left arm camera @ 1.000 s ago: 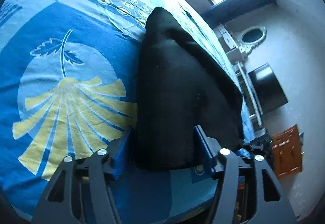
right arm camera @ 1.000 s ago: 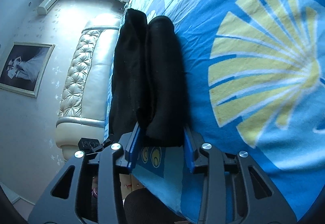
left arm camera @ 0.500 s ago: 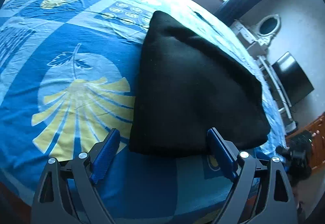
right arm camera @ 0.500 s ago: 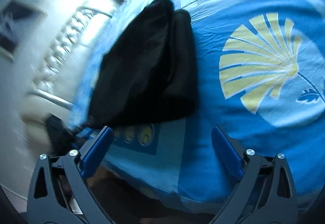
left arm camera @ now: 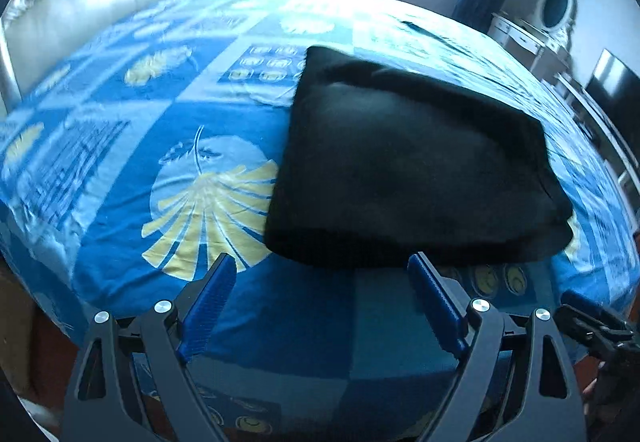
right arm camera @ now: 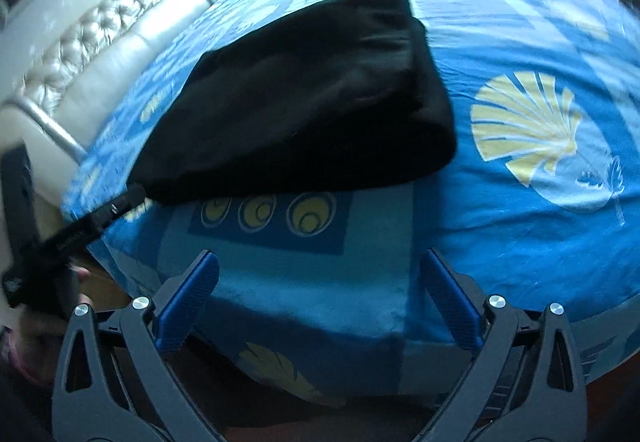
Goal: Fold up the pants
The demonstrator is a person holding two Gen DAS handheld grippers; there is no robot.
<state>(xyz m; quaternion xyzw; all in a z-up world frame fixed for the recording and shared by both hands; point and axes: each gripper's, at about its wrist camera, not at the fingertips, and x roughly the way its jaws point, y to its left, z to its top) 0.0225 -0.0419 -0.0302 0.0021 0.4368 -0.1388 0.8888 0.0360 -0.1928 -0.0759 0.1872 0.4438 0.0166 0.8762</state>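
Both grippers' jaws, just opened, have drawn back, leaving folded pants [left arm camera: 404, 169] beyond them, released.

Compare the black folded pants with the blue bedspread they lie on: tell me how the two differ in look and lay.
The pants are plain black; the bedspread is blue with yellow leaf and shell prints. The pants sit as a thick folded bundle; the bedspread lies spread flat over the whole bed. The pants cover only a patch near the bed's edge. Both are soft cloth, and neither gripper touches either.
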